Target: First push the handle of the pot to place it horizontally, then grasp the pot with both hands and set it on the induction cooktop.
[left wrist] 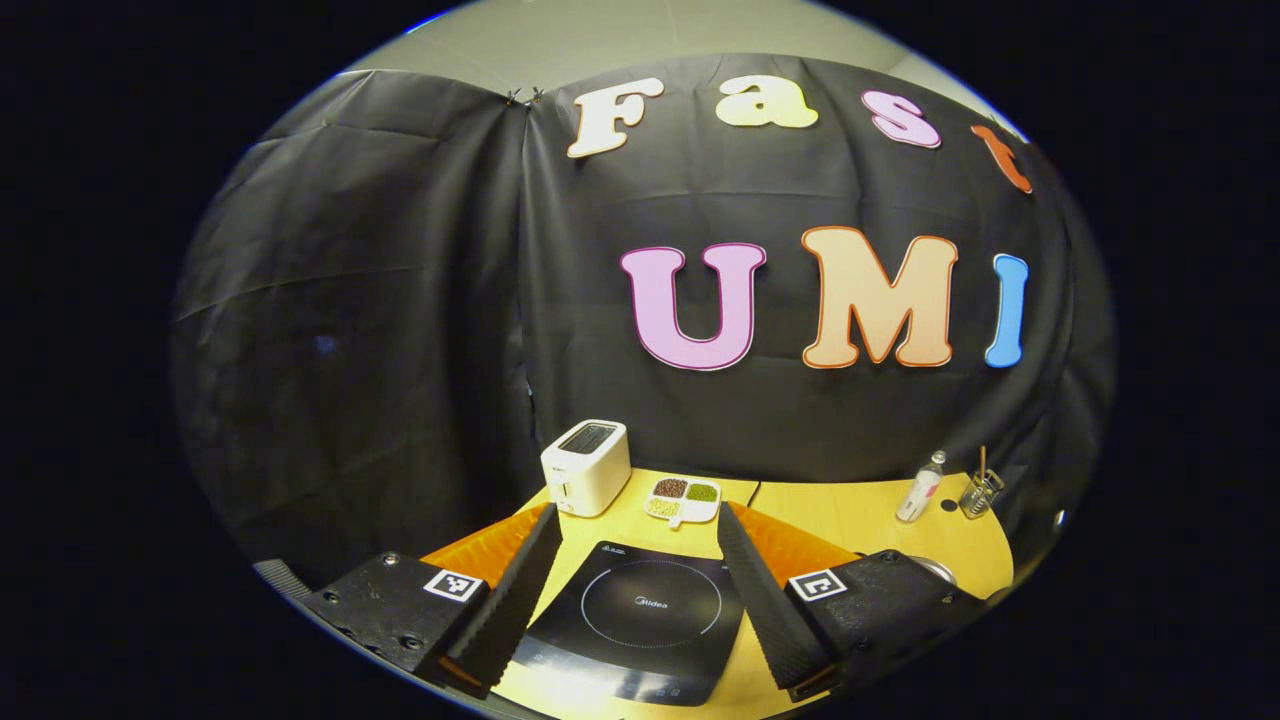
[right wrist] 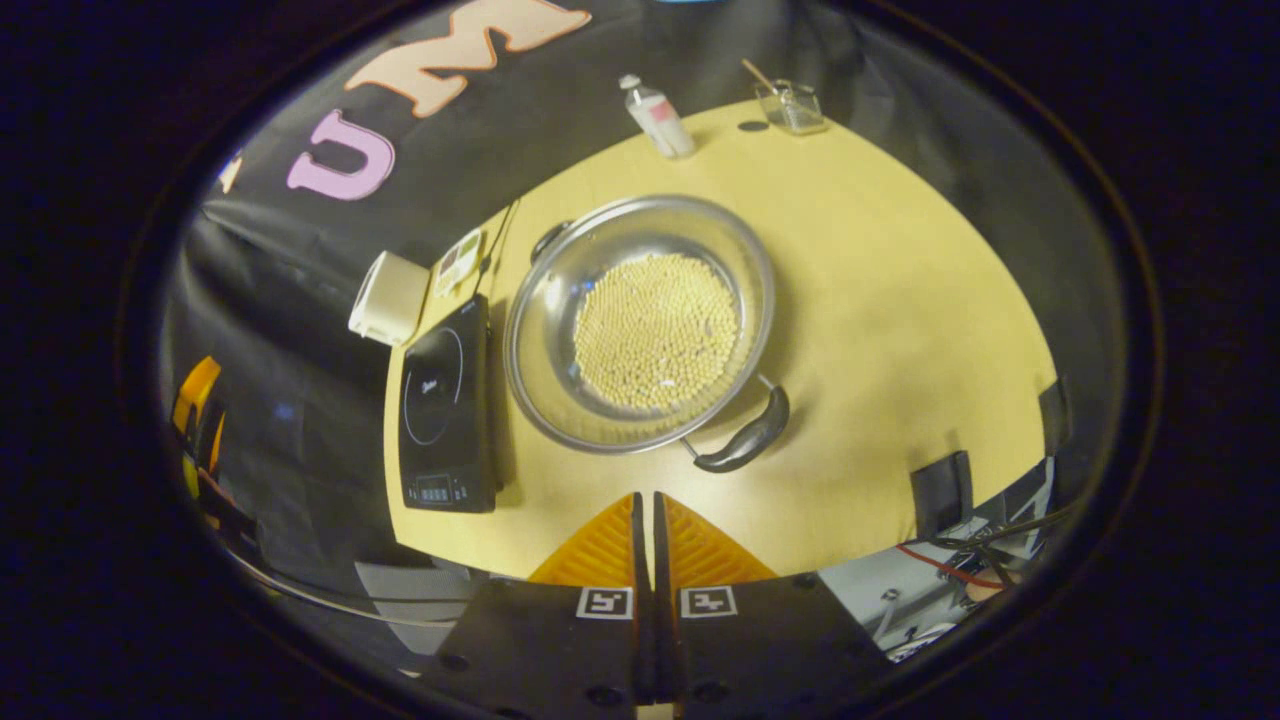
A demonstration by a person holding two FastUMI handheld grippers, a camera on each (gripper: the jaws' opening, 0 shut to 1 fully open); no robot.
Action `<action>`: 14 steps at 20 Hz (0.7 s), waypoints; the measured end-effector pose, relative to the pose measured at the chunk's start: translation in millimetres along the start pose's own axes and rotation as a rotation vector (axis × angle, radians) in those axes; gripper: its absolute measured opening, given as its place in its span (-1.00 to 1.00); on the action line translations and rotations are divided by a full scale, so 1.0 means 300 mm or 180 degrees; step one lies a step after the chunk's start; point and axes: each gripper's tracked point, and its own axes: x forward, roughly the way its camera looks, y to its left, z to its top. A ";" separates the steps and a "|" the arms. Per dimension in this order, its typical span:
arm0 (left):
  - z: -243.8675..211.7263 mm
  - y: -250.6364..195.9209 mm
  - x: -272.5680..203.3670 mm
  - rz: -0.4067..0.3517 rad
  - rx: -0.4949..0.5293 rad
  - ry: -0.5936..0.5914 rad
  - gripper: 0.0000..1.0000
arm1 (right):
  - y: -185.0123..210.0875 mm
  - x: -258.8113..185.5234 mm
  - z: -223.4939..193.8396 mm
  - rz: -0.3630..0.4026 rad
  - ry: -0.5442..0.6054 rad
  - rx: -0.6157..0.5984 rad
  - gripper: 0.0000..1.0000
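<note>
pot (right wrist: 640, 325) of beans sits on counter (right wrist: 900, 300) right beside cooktop (right wrist: 445, 410), handle (right wrist: 745, 435) angled toward right claw (right wrist: 652, 530), closed, empty, above. toaster (left wrist: 587, 466), bottle (right wrist: 658, 117) behind. left claw (left wrist: 640, 560) open over cooktop.

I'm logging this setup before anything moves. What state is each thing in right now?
Left hand-held gripper: open, above the cooktop.
Right hand-held gripper: shut, holding nothing.
Pot: upright on the table, uncovered, beside the cooktop, not on it.
Beans: lying in the pot's bottom.
Pot handle: untouched, angled.
Cooktop: bare on top.
Toaster: upright, slots empty.
Bottle: upright, capped.
</note>
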 end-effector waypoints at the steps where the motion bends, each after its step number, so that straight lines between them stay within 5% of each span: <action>1: 0.002 -0.013 0.004 0.0023 0.0003 0.0009 0.91 | -0.003 0.022 -0.007 0.0020 0.0090 -0.0003 -1.00; 14: -0.034 -0.133 0.003 0.0188 0.0098 0.0142 0.92 | -0.117 0.201 -0.001 -0.0123 0.0519 -0.0133 -0.94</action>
